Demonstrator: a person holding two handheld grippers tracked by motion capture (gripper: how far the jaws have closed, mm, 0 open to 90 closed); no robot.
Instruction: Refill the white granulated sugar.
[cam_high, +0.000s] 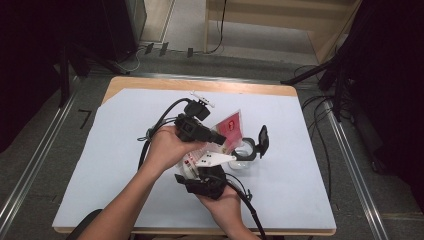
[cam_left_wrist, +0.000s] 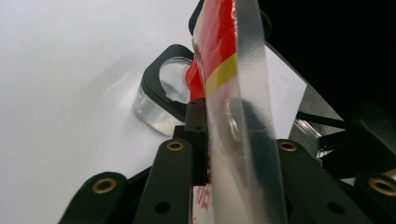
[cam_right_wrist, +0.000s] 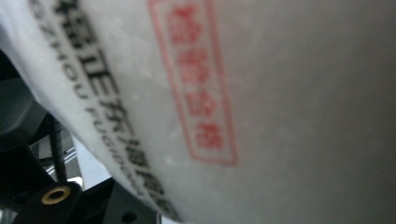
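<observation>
while the clear container (cam_high: 243, 159) with its black flip lid (cam_high: 262, 140) sits on the white sheet (cam_high: 125, 165) just right of your hands, the red-and-white pouch (cam_high: 227, 129) hangs above it, partly covering it. your left gripper (cam_high: 220, 138) reaches in from the left, angled toward the right — its jaws are clamped on the pouch's edge. your right gripper (cam_high: 200, 175) points up from below, against the pouch's white lower end — i cannot tell how its jaws stand.

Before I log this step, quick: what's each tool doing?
Left tool: closed on the packet's sealed edge.
Right tool: at the packet's white end; grip cannot be told.
</observation>
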